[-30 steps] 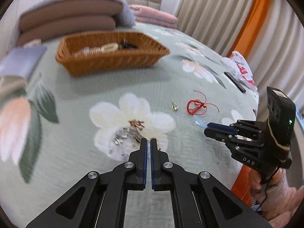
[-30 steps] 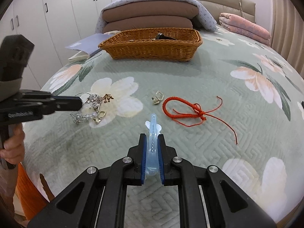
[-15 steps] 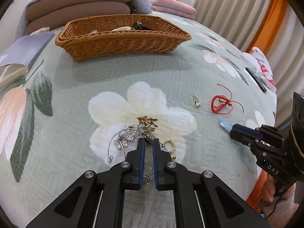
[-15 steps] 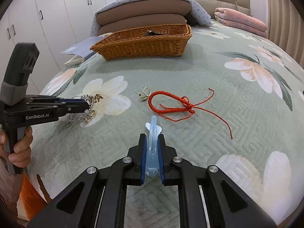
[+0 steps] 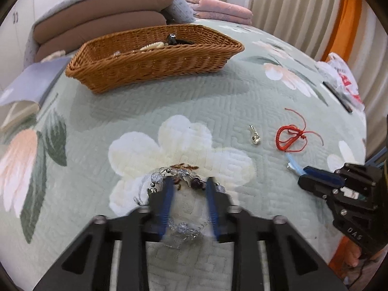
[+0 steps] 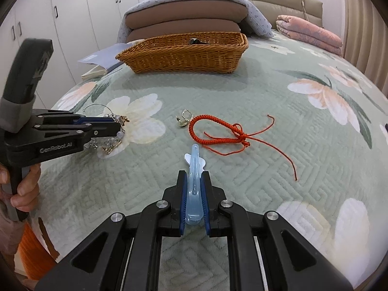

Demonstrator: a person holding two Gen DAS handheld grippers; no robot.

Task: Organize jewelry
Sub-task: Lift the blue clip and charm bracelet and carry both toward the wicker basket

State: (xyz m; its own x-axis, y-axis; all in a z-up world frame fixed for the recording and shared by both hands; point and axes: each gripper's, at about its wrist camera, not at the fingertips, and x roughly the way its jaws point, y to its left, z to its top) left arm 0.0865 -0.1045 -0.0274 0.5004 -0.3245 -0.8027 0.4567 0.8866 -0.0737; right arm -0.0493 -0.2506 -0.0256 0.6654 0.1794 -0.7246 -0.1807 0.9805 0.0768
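The left tongs (image 5: 189, 181), shut a second ago, are now seen lowered over the tangled heap of silver and crystal-bead jewelry (image 5: 174, 177) on the quilted floral bed (image 5: 150, 101), jaws parted and astride it with nothing gripped; a pickup is judged imminent. Ahead, beyond the heap, the woven wicker basket (image 5: 155, 65) is seen. To the right, the right tongs (image 6: 194, 181) are kept clamped on the pale blue plastic hair clip (image 6: 194, 184).

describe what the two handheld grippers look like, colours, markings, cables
Both are black angular frames with silver screws and blue ribbed pads. The left gripper has white "GenRobot.AI" lettering and a grey band on its handle. The right gripper shows "DAS" lettering and a thin black cable below.
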